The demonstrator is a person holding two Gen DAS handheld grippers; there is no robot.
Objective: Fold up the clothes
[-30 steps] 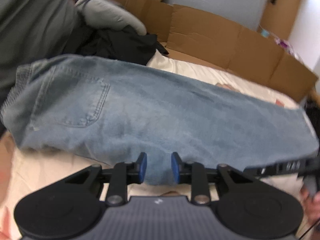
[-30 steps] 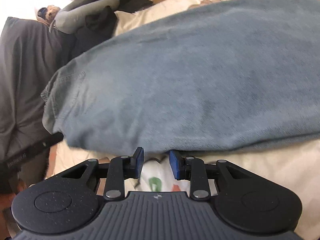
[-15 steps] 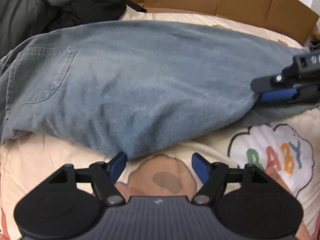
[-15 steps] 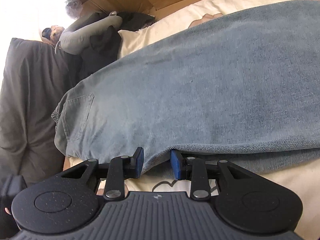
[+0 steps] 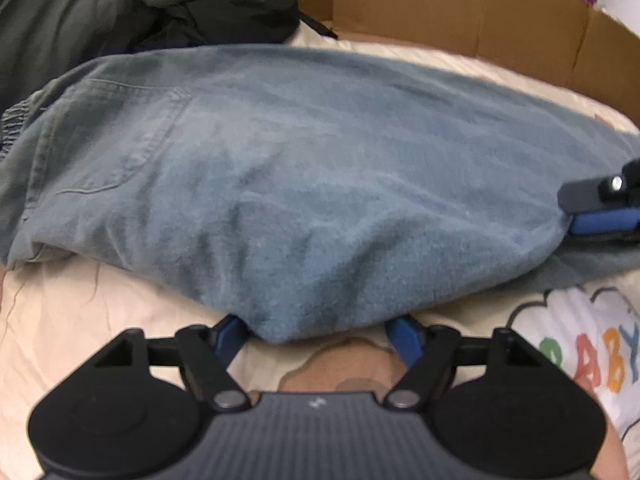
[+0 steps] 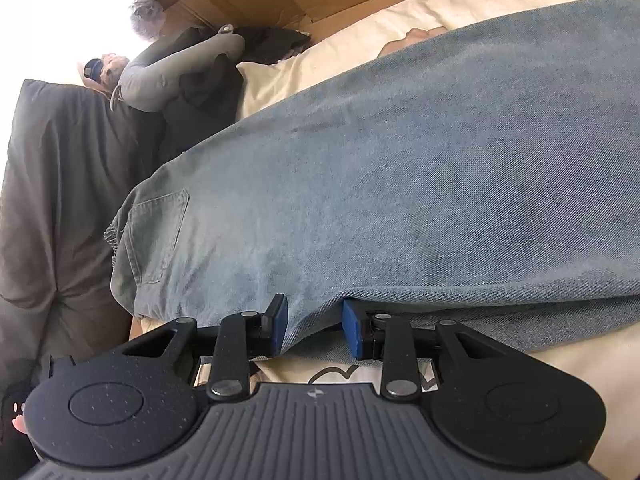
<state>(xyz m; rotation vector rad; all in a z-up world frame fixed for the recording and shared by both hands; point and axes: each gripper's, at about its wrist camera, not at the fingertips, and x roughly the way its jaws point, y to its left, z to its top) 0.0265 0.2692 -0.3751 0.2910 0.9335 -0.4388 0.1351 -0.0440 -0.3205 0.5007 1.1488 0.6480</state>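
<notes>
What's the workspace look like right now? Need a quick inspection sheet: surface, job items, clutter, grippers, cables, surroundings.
Surface: cream printed bedsheet, colourful BABY lettering at its right.
Job's things: blue jeans spread flat across the sheet, back pocket facing up.
Clutter: dark garments and a grey pillow piled past the waistband end; grey fabric beside them.
Grippers: left gripper open wide, denim edge between its fingers; right gripper has a denim fold between its fingers, which do not press it.
Cables: nothing seen.
Surroundings: brown cardboard wall along the far edge of the sheet.
</notes>
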